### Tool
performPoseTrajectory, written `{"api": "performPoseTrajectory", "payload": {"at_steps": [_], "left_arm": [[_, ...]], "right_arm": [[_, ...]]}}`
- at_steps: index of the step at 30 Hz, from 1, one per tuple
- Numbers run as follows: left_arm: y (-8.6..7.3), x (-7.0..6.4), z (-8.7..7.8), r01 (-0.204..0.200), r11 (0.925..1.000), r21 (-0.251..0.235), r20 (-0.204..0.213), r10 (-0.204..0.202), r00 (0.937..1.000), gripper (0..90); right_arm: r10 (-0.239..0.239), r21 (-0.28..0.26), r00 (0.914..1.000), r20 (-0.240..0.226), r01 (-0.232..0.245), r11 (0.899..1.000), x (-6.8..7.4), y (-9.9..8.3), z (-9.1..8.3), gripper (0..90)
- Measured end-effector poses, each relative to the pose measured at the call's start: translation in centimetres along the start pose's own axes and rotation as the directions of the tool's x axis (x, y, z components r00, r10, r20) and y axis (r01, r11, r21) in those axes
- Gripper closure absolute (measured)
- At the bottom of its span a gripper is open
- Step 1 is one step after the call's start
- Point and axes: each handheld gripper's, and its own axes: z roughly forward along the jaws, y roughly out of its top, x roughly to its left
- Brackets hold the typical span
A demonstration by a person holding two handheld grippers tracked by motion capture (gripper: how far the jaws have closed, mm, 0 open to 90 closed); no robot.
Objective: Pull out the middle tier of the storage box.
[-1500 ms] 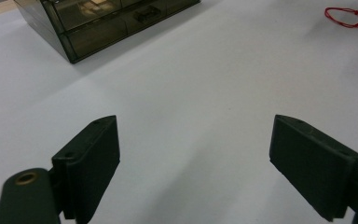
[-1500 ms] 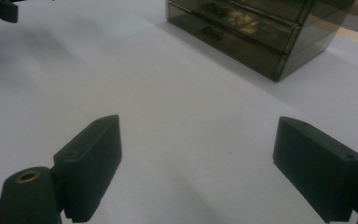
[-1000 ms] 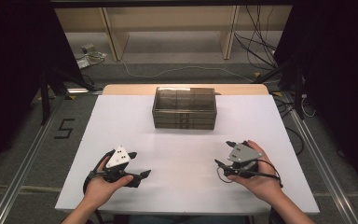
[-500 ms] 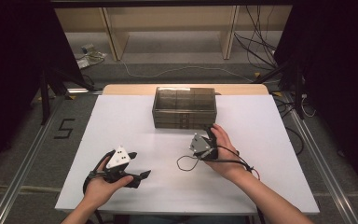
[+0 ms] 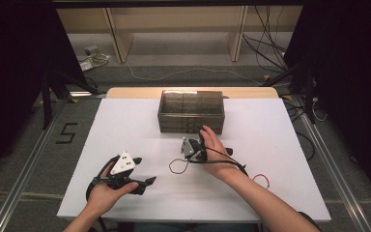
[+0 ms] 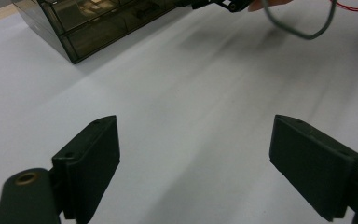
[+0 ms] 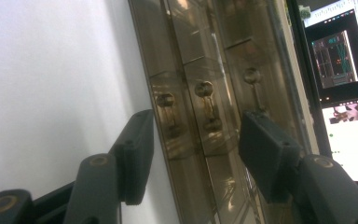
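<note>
Right hand-held gripper: you hold it at the front face of the box, near the bench middle. Jaws stand partly open with nothing clamped. In the right gripper view they straddle the stacked drawer fronts, one jaw toward the white surface, the other against the upper part of the box. Whether a jaw touches the box, you cannot tell. Small round knobs sit on the drawer fronts just ahead of the jaws.

Left hand-held gripper: you hold it low at the near left of the bench, well apart from the box. Jaws stand wide open and empty in the left gripper view, with bare white surface between them. A grey three-cornered plate sits on top.

Box: smoky translucent drawer unit, upright, toward the far edge of the bench. In the left gripper view its corner shows at upper left.

Cables: a thin dark loop trails from the right hand-held gripper onto the bench; a red wire lies by your right forearm.

Floor: a "5" mark lies left of the bench.
</note>
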Motion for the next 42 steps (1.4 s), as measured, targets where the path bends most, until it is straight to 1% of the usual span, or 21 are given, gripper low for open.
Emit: {"api": "performPoseTrajectory", "payload": {"at_steps": [1,3,4,7,8,10,11,12,14,16,18,20,24,27,30,31,34,36,37,42], "left_arm": [[0.0,0.0,0.0,0.000,1.0000,0.000,0.000,0.000,1.0000,16.0],[0.0,0.0,0.0,0.000,1.0000,0.000,0.001,0.000,1.0000,16.0],[0.0,0.0,0.0,0.001,1.0000,0.000,0.000,-0.001,1.0000,16.0],[0.0,0.0,0.0,0.001,1.0000,0.002,0.001,-0.001,1.0000,16.0],[0.0,0.0,0.0,0.001,1.0000,0.001,0.001,-0.001,1.0000,16.0],[0.0,0.0,0.0,-0.001,1.0000,-0.001,0.002,0.001,1.0000,16.0],[0.0,0.0,0.0,-0.001,1.0000,-0.001,0.002,0.001,1.0000,16.0],[0.0,0.0,0.0,0.000,1.0000,-0.001,0.003,0.000,1.0000,16.0],[0.0,0.0,0.0,0.001,1.0000,-0.001,0.002,-0.001,1.0000,16.0],[0.0,0.0,0.0,0.000,1.0000,-0.002,0.002,0.000,1.0000,16.0],[0.0,0.0,0.0,-0.001,1.0000,-0.002,0.001,0.001,1.0000,16.0],[0.0,0.0,0.0,-0.001,1.0000,-0.003,0.001,0.001,1.0000,16.0],[0.0,0.0,0.0,-0.002,1.0000,-0.002,0.003,0.002,1.0000,16.0],[0.0,0.0,0.0,-0.004,1.0000,-0.001,0.004,0.004,1.0000,16.0],[0.0,-0.1,0.0,-0.005,1.0000,0.001,0.002,0.005,1.0000,16.0],[0.1,-0.1,0.0,-0.006,1.0000,0.000,0.002,0.006,1.0000,16.0],[0.0,-0.1,0.0,-0.006,1.0000,0.000,0.002,0.006,1.0000,16.0],[0.0,-0.1,0.0,-0.008,1.0000,0.001,0.001,0.008,1.0000,16.0],[0.0,-0.1,0.0,-0.008,1.0000,0.000,0.002,0.008,1.0000,16.0],[0.0,-0.1,0.1,-0.009,0.9999,0.004,0.004,0.009,0.9999,16.0]], "right_arm": [[-0.024,0.010,0.9997,0.004,0.024,1.000,0.0,0.2,0.5,47.3],[-0.024,0.015,0.9997,0.005,0.024,1.000,0.1,0.3,0.7,47.7],[-0.049,0.023,0.9987,0.012,0.049,0.999,0.2,0.4,1.2,48.7],[-0.081,0.039,0.9964,0.025,0.080,0.996,0.5,0.6,1.8,50.2],[-0.081,0.039,0.9964,0.025,0.080,0.996,0.5,0.6,1.8,50.2],[-0.100,0.034,0.9943,0.037,0.099,0.994,0.6,0.7,2.1,51.3],[-0.107,0.046,0.9936,0.037,0.105,0.993,0.6,0.8,2.1,51.9],[-0.113,0.038,0.9924,0.049,0.111,0.993,0.6,0.9,2.3,52.9],[-0.126,0.048,0.9904,0.055,0.124,0.991,0.6,1.1,2.5,53.4],[-0.129,0.049,0.9901,0.056,0.126,0.991,0.7,1.2,2.6,53.8],[-0.122,0.058,0.9910,0.055,0.119,0.991,0.7,1.2,2.8,55.0],[-0.130,0.066,0.9900,0.055,0.126,0.990,0.7,1.2,3.0,56.7],[-0.125,0.077,0.9897,0.070,0.120,0.990,0.6,1.0,3.2,60.2],[-0.139,0.075,0.9873,0.076,0.134,0.988,0.4,1.0,3.2,61.0],[-0.138,0.073,0.9872,0.081,0.132,0.989,0.4,0.8,3.4,62.9],[-0.145,0.079,0.9862,0.080,0.138,0.987,0.4,0.8,3.4,64.6],[-0.148,0.081,0.9854,0.084,0.141,0.987,0.5,0.9,3.4,65.6],[-0.157,0.077,0.9831,0.094,0.150,0.986,0.6,0.9,3.5,66.2],[-0.160,0.084,0.9828,0.092,0.152,0.985,0.6,1.0,3.5,66.8],[-0.169,0.082,0.9807,0.099,0.161,0.984,0.7,1.0,3.5,69.2]]}}
